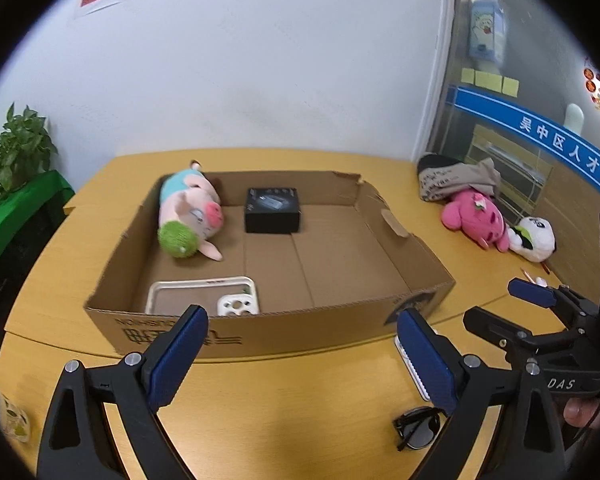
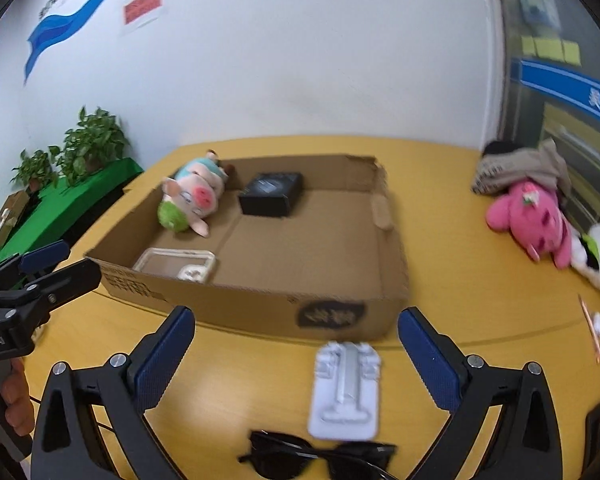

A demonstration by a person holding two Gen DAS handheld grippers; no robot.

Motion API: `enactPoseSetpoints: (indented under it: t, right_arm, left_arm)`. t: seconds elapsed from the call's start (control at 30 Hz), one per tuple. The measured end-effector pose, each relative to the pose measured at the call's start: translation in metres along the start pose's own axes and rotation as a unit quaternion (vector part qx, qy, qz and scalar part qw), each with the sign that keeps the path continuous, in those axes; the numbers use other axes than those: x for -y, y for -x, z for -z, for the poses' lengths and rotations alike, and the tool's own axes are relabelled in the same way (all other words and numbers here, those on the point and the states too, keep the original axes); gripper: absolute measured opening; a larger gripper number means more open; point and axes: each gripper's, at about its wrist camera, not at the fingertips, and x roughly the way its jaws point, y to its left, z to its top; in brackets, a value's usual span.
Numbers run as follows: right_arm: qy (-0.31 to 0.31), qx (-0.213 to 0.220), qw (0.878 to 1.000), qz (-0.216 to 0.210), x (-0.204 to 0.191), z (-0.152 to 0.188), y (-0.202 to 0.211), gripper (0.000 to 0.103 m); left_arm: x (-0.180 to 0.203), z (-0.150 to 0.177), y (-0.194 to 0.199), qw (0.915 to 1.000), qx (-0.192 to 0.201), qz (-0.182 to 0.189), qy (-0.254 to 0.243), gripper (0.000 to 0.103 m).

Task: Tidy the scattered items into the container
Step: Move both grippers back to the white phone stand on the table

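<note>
An open cardboard box [image 1: 260, 332] [image 2: 260, 304] sits on the yellow table. In it lie a pig plush [image 1: 192, 216] [image 2: 192, 196], a black box [image 1: 273, 210] [image 2: 271, 194] and a white phone case [image 1: 204, 296] [image 2: 176, 266]. My left gripper [image 1: 300, 360] is open and empty in front of the box; it also shows in the right wrist view [image 2: 60, 264]. My right gripper [image 2: 296, 364] is open and empty over a white plastic tray [image 2: 346, 390] and black sunglasses [image 2: 320, 460] [image 1: 418, 428]; it also shows in the left wrist view [image 1: 500, 304].
At the right lie a pink plush [image 1: 476, 220] [image 2: 536, 220], a white plush [image 1: 534, 238] [image 2: 596, 256], a grey cloth bag [image 1: 456, 180] [image 2: 520, 168] and a pencil [image 2: 590, 328]. Plants [image 1: 16, 152] [image 2: 92, 144] stand left. A paper cup [image 1: 14, 420] is near left.
</note>
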Motion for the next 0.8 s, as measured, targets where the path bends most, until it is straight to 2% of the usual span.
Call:
enactPoseSetpoints:
  t: [0.2,0.3,0.4,0.5,0.63,0.73,0.8]
  right_arm:
    - [-0.023,-0.003,1.0,0.009,0.029,0.011,-0.001,0.103]
    - [-0.024,-0.004,1.0,0.002,0.037,0.012,-0.005,0.103]
    - [-0.019,-0.017,1.0,-0.007,0.045,0.016,-0.013,0.103]
    - [-0.02,-0.047,0.999,-0.006,0.059,0.027,-0.029,0.103]
    - [-0.036,-0.115,0.993,-0.006,0.08,0.05,-0.066,0.103]
    - [-0.045,-0.16,0.986,-0.018,0.081,0.065,-0.092,0.103]
    - [-0.04,-0.173,0.984,-0.022,0.075,0.07,-0.104,0.102]
  left_arm:
    - [0.028,0.004,-0.011,0.9995,0.006,0.006,-0.029,0.096]
    - [0.035,0.008,-0.015,0.999,0.017,-0.004,-0.042,0.096]
    - [0.035,0.014,-0.028,0.9996,-0.004,-0.005,-0.029,0.096]
    - [0.035,0.019,-0.039,0.9995,-0.023,0.015,-0.015,0.096]
    - [0.036,0.027,-0.056,0.998,-0.055,0.031,-0.008,0.096]
    - [0.038,0.033,-0.066,0.9964,-0.076,0.037,-0.011,0.096]
    - [0.037,0.038,-0.072,0.9954,-0.086,0.043,-0.007,0.096]
